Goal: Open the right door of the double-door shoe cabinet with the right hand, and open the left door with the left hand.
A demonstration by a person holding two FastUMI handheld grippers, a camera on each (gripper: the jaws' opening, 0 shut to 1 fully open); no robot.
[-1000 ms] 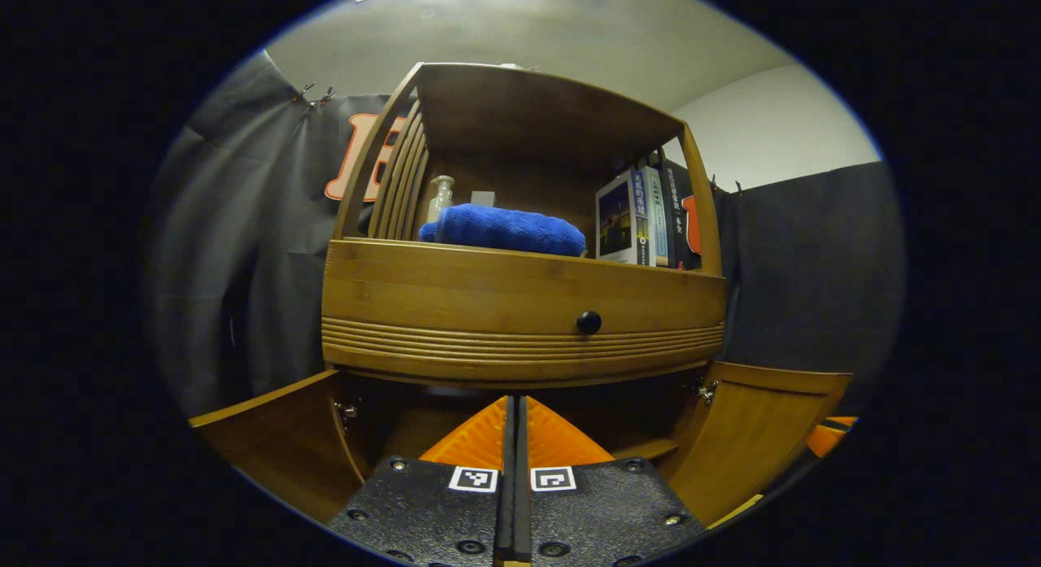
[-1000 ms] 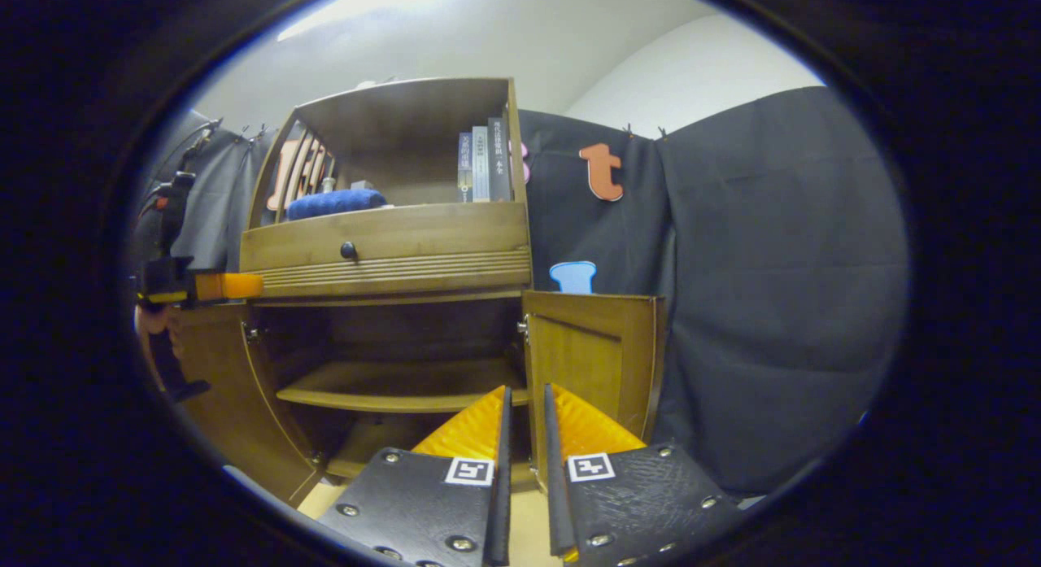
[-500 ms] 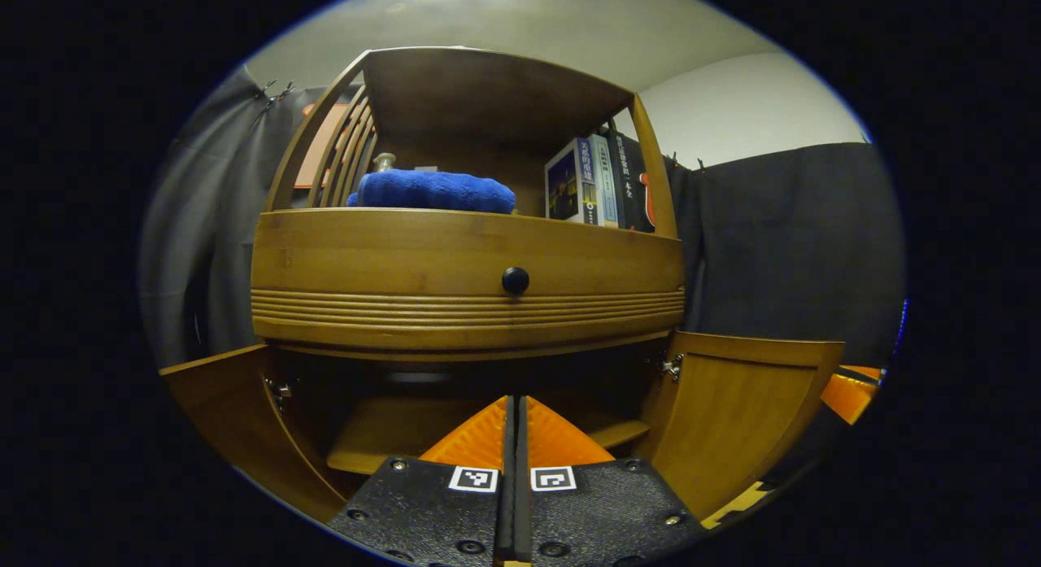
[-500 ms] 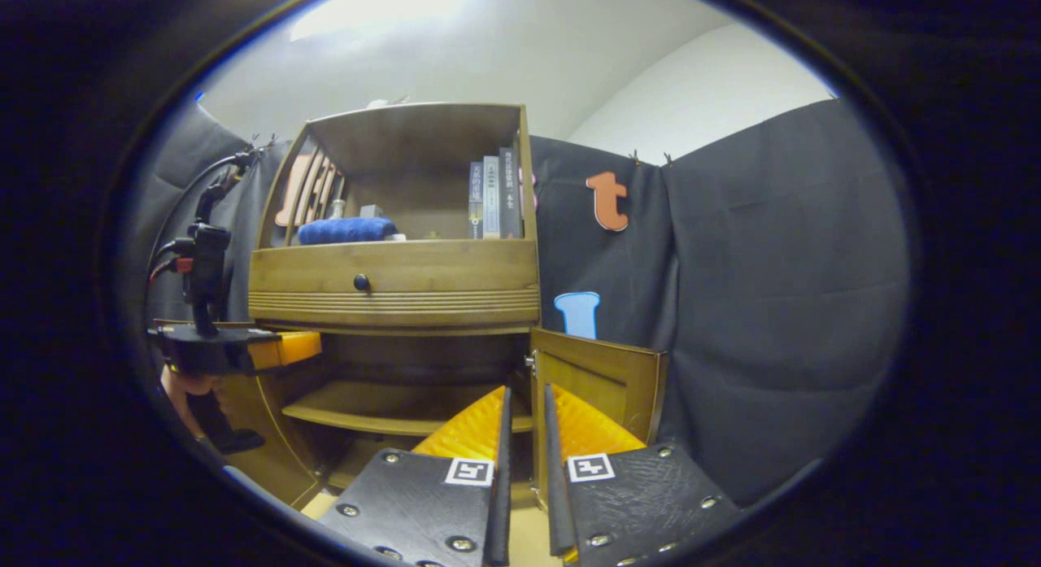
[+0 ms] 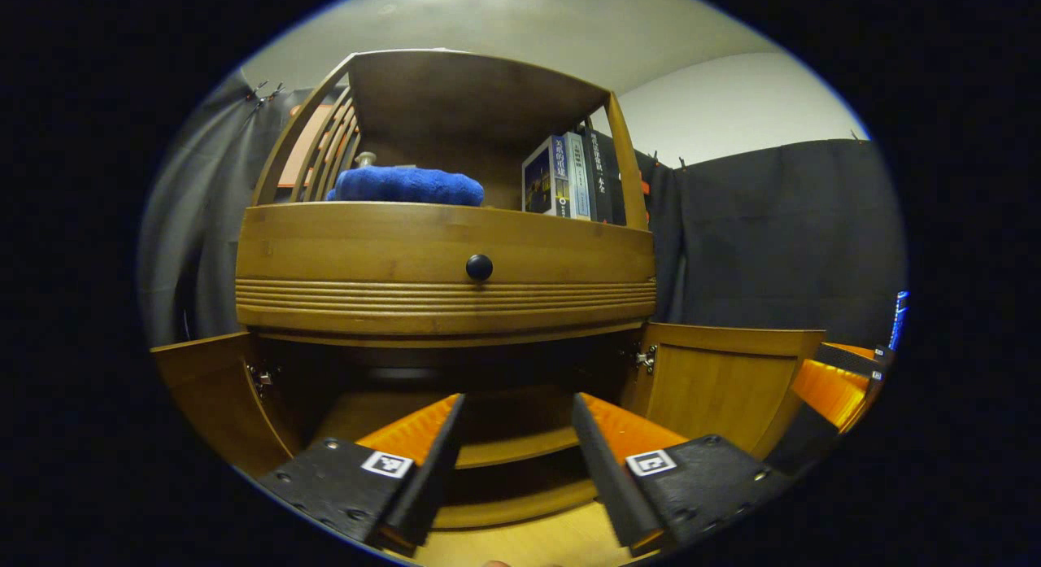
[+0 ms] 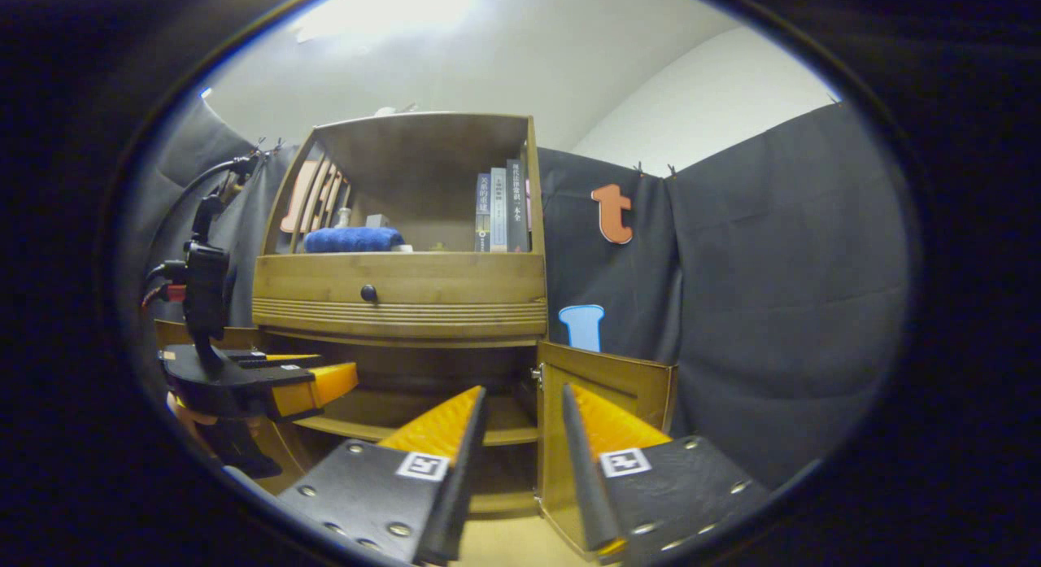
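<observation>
Both doors of the shoe cabinet stand swung open; left door at lower left of the left gripper view, right door at lower right; left gripper fingers spread wide, holding nothing; right gripper fingers parted, empty, before the right door.

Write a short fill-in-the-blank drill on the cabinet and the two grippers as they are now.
1. Both doors, the left door and the right door, stand ____.
2. The left gripper has its fingers ____.
3. On the top shelf, the towel beside the books is ____ in colour.
4. The knob sits on the ____ front.

Missing words: open; apart; blue; drawer
</observation>
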